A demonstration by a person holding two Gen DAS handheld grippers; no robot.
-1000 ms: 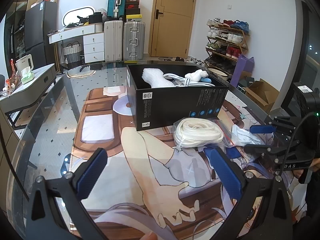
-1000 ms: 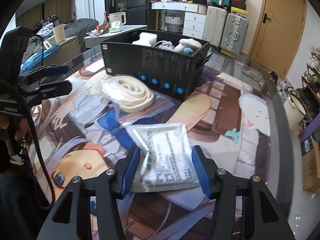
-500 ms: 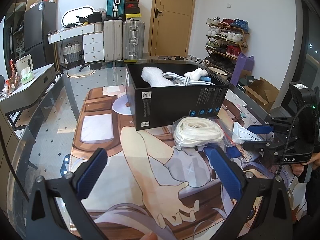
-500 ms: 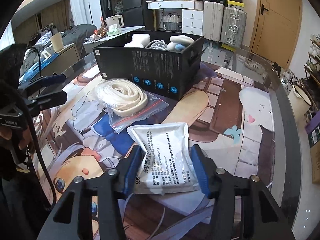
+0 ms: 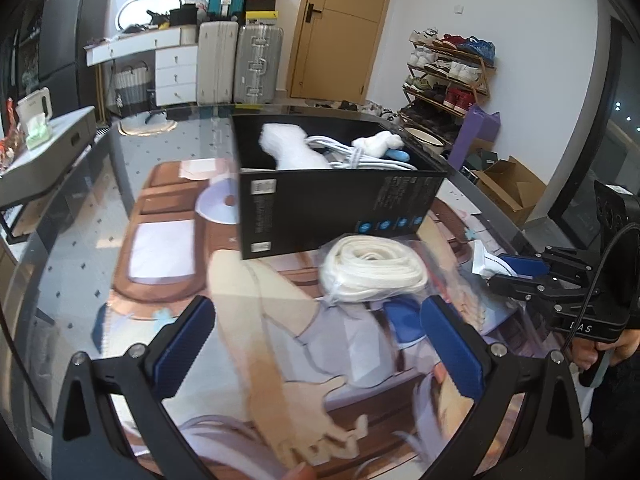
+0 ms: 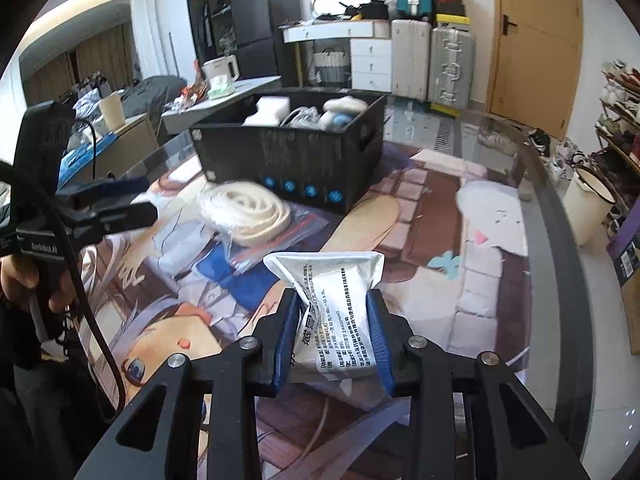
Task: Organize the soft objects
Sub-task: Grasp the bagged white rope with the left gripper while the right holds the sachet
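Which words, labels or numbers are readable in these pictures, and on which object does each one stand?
"GenRobot AI": on the body of the left gripper.
"AS", first letters unclear: on the body of the right gripper.
White packet held in the right gripper: printed Chinese lines and digits, too small to read.
Black box: white labels, fine print and blue round icons, too blurred to read.

Left gripper (image 5: 316,344): black plastic frame with triangular cut-outs, round silver screws at the finger joints, two fingers faced with blue ribbed pads (image 5: 184,346). Right gripper (image 6: 334,334): same black frame, silver screws, blue pads (image 6: 380,338). White lettering on each body, partly legible. A black cable (image 6: 90,320) runs from the left unit. The person wears dark sleeves.
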